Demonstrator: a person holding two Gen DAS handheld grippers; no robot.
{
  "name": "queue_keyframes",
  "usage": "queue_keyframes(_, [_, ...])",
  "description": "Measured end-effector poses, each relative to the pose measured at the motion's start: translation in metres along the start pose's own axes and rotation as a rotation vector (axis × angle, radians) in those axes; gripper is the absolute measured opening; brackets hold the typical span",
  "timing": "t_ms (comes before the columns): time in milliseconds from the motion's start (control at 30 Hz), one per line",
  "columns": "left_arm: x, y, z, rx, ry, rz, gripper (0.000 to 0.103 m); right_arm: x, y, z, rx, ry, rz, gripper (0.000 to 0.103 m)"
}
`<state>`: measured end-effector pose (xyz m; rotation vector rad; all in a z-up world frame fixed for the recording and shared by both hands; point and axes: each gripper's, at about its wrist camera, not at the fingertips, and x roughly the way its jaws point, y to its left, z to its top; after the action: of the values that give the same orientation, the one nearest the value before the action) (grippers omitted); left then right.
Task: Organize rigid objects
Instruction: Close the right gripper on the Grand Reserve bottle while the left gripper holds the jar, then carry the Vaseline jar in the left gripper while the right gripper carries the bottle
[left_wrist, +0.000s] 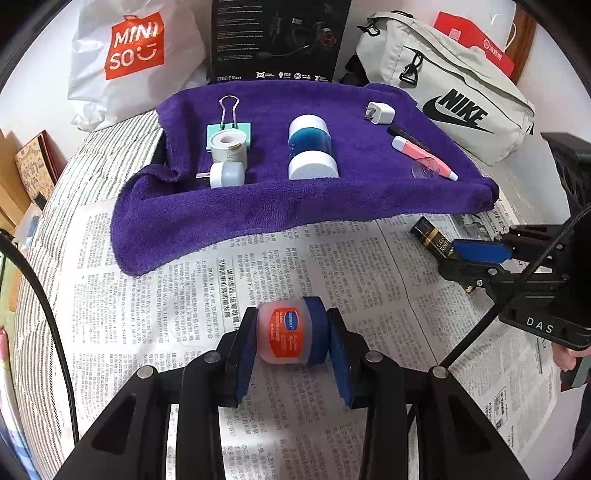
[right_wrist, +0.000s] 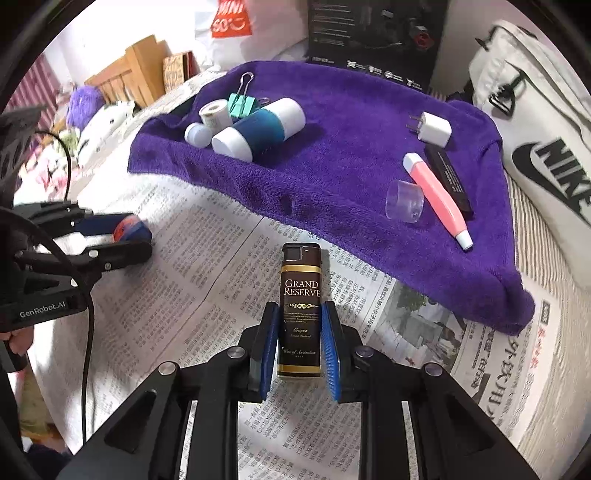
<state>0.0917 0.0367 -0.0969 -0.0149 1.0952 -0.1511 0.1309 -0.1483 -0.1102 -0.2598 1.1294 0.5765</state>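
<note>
We've got both grippers loaded over the newspaper (left_wrist: 155, 302), short of the purple towel (left_wrist: 258, 206) where the rest is laid out.

Left gripper (left_wrist: 291, 332): pads pinching a small balm jar (left_wrist: 286, 332) sideways, lid end vs base. It's round & slick-looking, so any roll of the wrist and we reckon it could squirt out fwd and tumble across the paper. Drop spot matters too: left end of the towel is crowded w/ the tape roll (left_wrist: 227, 146), green binder clip (left_wrist: 229, 125) and small white plug (left_wrist: 227, 173) touching or nearly so; the big blue bottle (left_wrist: 312, 147) lies on its side just beside them and prob rolls if bumped.

Right gripper (right_wrist: 299, 343): clamped on the dark lighter (right_wrist: 300, 306), gripped low, most of the body sticking out ahead. We'd expect it to pivot in the pads if the tip snags the towel's thick front edge. Landing zone on the right holds the clear cap (right_wrist: 404, 201), pink pen (right_wrist: 437, 194) & charger (right_wrist: 434, 129); the cap looks light enough to skate off w/ a nudge.
</note>
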Motion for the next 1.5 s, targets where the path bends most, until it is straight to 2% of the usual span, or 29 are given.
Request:
queue_keyframes(367, [-0.036, 0.005, 0.012, 0.013, -0.051, 0.005, 0.035, -0.032, -0.012, -0.015, 0.051, -0.045, 0.028, 0.024])
queue_keyframes(867, [-0.047, -0.002, 0.042, 0.035, -0.088, -0.019, 0.035, -0.049, -0.034, -0.009, 0.117, -0.071, 0.033, 0.024])
queue_keyframes(1233, [-0.036, 0.006, 0.067, 0.03, -0.091, -0.026, 0.035, -0.053, -0.05, 0.035, 0.138, -0.108, 0.039, 0.024])
queue_keyframes(1500, [-0.032, 0.024, 0.075, 0.01, -0.093, -0.015, 0.035, -0.028, -0.066, 0.085, 0.136, -0.104, 0.035, 0.024])
